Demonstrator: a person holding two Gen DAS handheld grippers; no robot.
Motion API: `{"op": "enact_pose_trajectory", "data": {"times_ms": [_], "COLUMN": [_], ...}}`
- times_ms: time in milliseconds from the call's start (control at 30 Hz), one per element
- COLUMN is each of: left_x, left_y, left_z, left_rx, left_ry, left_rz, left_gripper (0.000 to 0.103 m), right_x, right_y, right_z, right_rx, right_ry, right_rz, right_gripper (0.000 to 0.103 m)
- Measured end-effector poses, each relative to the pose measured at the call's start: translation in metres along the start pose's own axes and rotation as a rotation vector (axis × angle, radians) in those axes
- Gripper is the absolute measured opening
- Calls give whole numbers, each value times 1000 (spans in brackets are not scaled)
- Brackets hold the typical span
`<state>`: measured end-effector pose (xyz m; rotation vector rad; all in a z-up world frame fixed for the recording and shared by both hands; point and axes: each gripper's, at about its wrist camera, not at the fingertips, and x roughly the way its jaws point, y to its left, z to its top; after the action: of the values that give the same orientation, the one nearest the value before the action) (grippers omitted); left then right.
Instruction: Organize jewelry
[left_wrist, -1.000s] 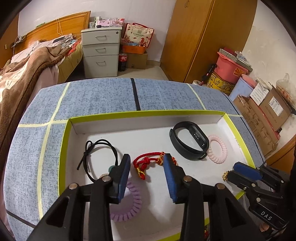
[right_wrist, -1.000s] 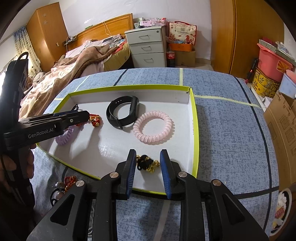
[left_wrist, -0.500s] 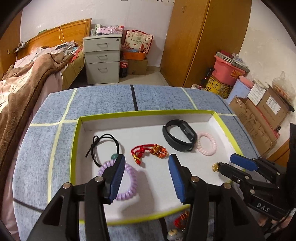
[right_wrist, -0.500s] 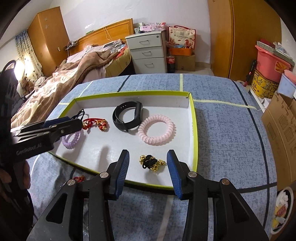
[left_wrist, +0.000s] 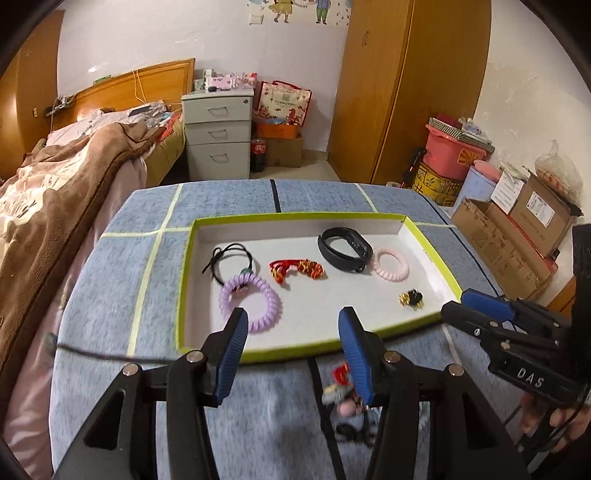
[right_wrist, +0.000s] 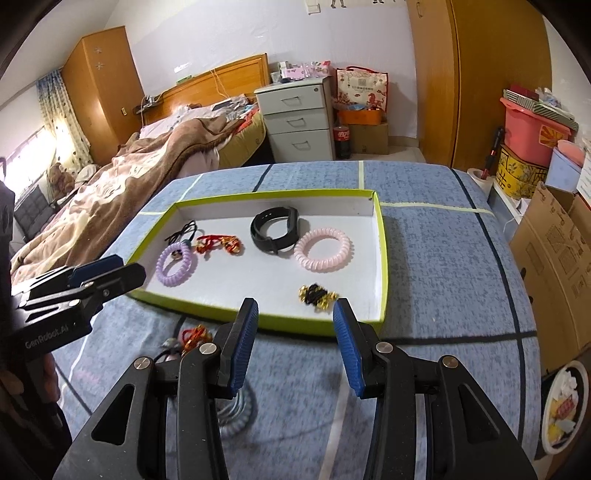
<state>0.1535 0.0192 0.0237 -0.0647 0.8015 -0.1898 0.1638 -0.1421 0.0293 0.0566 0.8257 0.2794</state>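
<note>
both tongs backed off the tray (right_wrist: 382, 258) | gold-black charm (right_wrist: 317, 295) lies inside | left tongs (left_wrist: 291, 347) opening, right tongs (right_wrist: 295, 339) wide, both empty

Glossy plastic coil bracelet (left_wrist: 248, 303); matt rubbery black band (left_wrist: 344, 249); woven blue tablecloth (left_wrist: 110, 280).

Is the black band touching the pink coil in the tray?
Yes, in the left wrist view the black band overlaps the edge of the pink coil inside the tray.
</note>
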Motion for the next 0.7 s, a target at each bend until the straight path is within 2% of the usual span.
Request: {"op": "enact_pose_trajectory", "data": {"times_ms": [333,500,700], "left_x": [-24,-33,-36], "left_y": [11,20,29], "left_z": [-33,-53,-65], "left_rx": [-46,-73,-98], "left_ry": [-4,7,14], "left_rz": [8,4,-8], "left_gripper": [55,55,55], "right_x": [-9,-6,-7], "right_y": [5,12,42], "right_z": [-27,-43,-55], "right_rx": [-12,-3,-119], "right_ry": [28,57,56], "right_rz": [19,89,147], "right_gripper": [43,43,43]}}
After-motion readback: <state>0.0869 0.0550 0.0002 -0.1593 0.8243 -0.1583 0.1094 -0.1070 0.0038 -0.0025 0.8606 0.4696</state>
